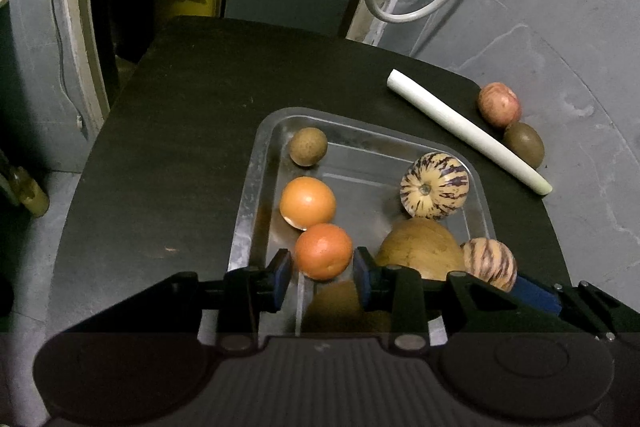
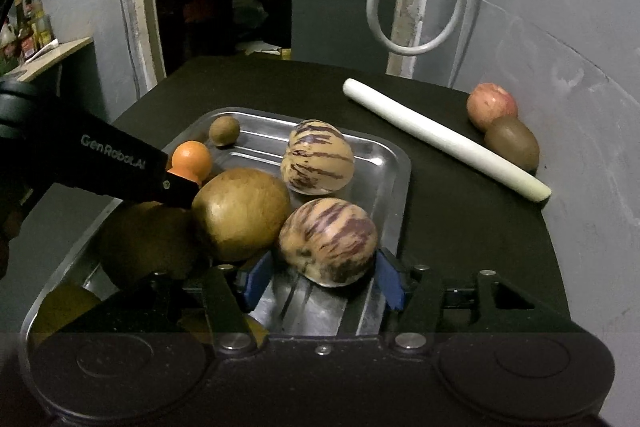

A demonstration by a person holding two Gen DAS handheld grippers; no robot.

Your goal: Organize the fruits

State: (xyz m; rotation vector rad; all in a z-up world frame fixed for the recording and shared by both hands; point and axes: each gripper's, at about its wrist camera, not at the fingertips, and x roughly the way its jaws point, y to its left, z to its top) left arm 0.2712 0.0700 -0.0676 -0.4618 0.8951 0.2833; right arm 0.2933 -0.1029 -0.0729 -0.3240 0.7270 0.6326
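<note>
Two grippers, two fruits held over the metal tray

Two grippers work over one metal tray [image 1: 256, 163] on a black surface [image 1: 168, 131]. The left gripper [image 1: 323, 269] has its blue-padded jaws set on either side of an orange [image 1: 324, 251], touching it at both flanks; this fruit sits at the near left of the tray. Just beyond it, toward 11 o'clock, lies a second orange [image 1: 307, 203], and farther along the same line a small brown round fruit [image 1: 308, 146] rests in the far left corner.

The right gripper [image 2: 323, 277] has its jaws closed around a striped pepino melon [image 2: 328, 241] at the near right of the tray, blue pads against both sides. A second striped pepino melon [image 2: 317, 157] stands directly ahead at 12 o'clock, close to the far rim. A large tan-brown fruit [image 2: 241, 213] lies at 10 o'clock from the held melon, touching it or just beside it; I cannot tell which. Another dull brown fruit [image 2: 148, 247] sits left of that, partly hidden under the left gripper's black body.

Off the tray, toward 2 o'clock, a long pale leek stalk [image 2: 444, 143] lies diagonally on the surface. Beyond it, at the surface's right edge, a reddish apple [image 2: 491, 105] and a kiwi [image 2: 512, 143] rest touching each other against the grey wall [image 2: 580, 75].
</note>
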